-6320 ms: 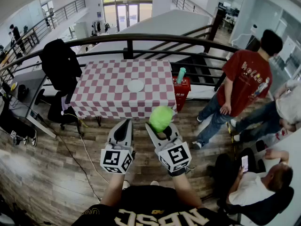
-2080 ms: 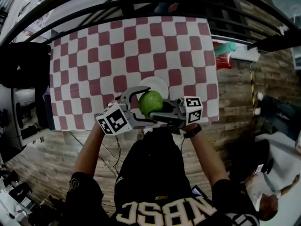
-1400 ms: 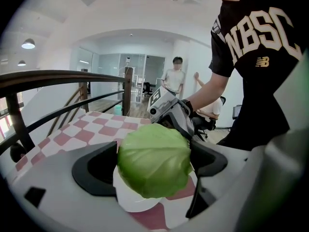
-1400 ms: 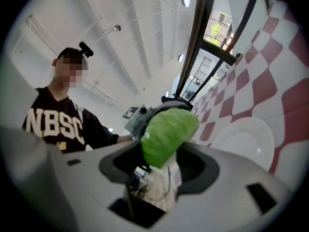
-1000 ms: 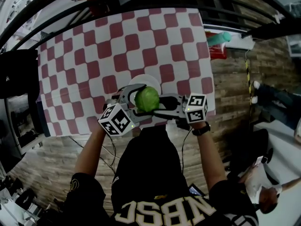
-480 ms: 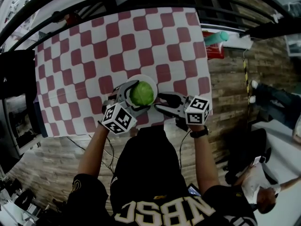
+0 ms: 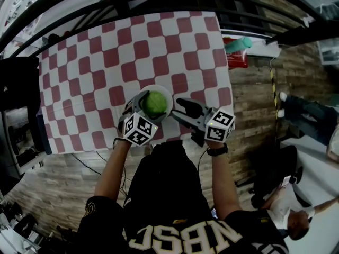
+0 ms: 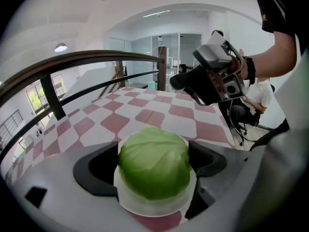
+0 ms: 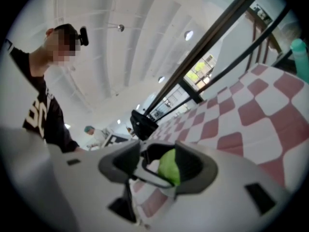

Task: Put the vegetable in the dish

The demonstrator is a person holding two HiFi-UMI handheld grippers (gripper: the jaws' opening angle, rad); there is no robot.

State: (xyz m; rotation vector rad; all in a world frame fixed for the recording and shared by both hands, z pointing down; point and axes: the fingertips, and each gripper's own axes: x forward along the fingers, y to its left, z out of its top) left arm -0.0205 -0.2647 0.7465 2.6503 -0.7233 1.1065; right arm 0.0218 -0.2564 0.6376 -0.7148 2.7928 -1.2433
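Between fingers of left gripper (image 8: 154, 164), spread wide: round green cabbage (image 8: 153, 156), gripped; small white dish (image 8: 147, 208) directly beneath. Right gripper (image 9: 158, 164) gaping, empty. Placement step; next: release.

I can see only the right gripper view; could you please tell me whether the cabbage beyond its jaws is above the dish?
Observer: Yes; the head view shows the cabbage directly over the white dish.
Operator: Thank you. Is the left gripper holding it?
Observer: Yes; the left gripper view shows the left gripper closed on the cabbage's two sides.
Operator: Where is my right gripper?
Observer: In the head view the right gripper is just right of the dish, pointing toward the cabbage.
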